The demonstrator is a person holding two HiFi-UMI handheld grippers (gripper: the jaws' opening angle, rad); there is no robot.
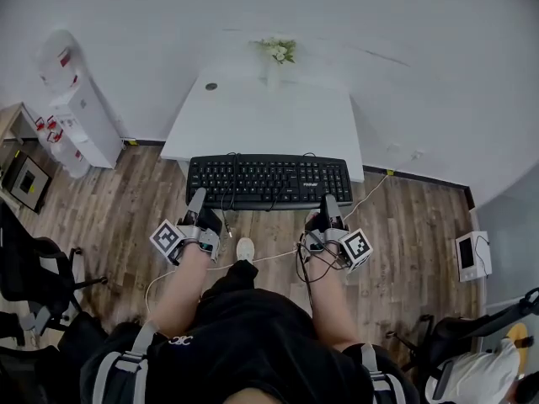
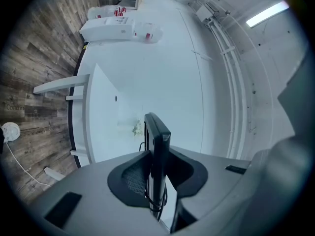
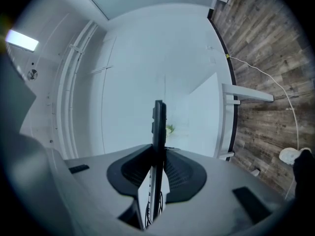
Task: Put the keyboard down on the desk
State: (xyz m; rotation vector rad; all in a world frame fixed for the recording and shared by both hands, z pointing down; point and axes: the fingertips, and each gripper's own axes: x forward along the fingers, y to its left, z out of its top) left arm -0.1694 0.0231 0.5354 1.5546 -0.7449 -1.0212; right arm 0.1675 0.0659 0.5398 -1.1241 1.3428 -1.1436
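A black keyboard [image 1: 269, 181] is held level in the air at the near edge of the white desk [image 1: 261, 116], its far side over the desktop. My left gripper [image 1: 195, 204] is shut on the keyboard's front left edge. My right gripper [image 1: 331, 207] is shut on its front right edge. In the left gripper view the keyboard [image 2: 156, 141] shows edge-on, pinched between the dark pads [image 2: 129, 177] of the left gripper [image 2: 156, 178]. The right gripper view shows the same for the keyboard [image 3: 158, 127] and the right gripper [image 3: 156, 173]. Its cable hangs below.
A small vase of flowers [image 1: 280, 51] stands at the desk's far edge. A water dispenser [image 1: 80, 112] is at the left wall. Office chairs [image 1: 34, 276] flank me on the wood floor. A white cable and round plug [image 1: 245, 248] lie below the keyboard.
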